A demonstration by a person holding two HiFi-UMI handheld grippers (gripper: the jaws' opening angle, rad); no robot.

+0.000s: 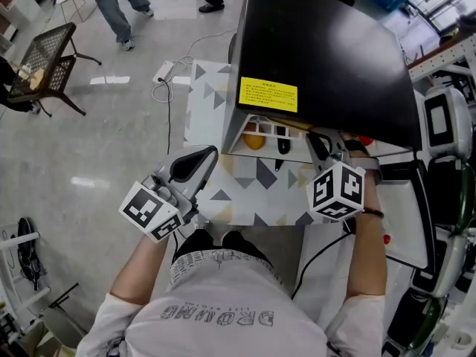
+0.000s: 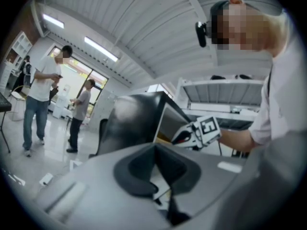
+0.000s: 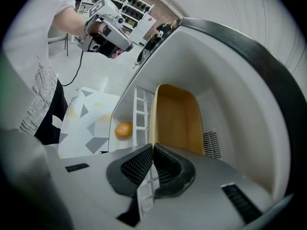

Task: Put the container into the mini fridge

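The black mini fridge (image 1: pixel 320 50) stands open on a triangle-patterned table (image 1: pixel 245 192). In the right gripper view a yellow-tan container (image 3: pixel 177 121) sits inside the white fridge cavity (image 3: pixel 230 80), beside a wire shelf (image 3: pixel 141 114). My right gripper (image 3: pixel 152 148) reaches into the fridge, its jaws closed together on the container's near rim. From the head view the right gripper (image 1: pixel 314 138) enters the fridge opening. My left gripper (image 1: pixel 208 155) hovers over the table's left part, outside the fridge, shut with nothing in it (image 2: pixel 156 150).
A round orange thing (image 3: pixel 123 130) lies on the fridge floor, left of the container. On the floor are a power strip with cable (image 1: pixel 163 73) and a black mesh side table (image 1: pixel 48 50). People (image 1: pixel 119 6) stand farther back. White machines (image 1: pixel 446 125) crowd the right.
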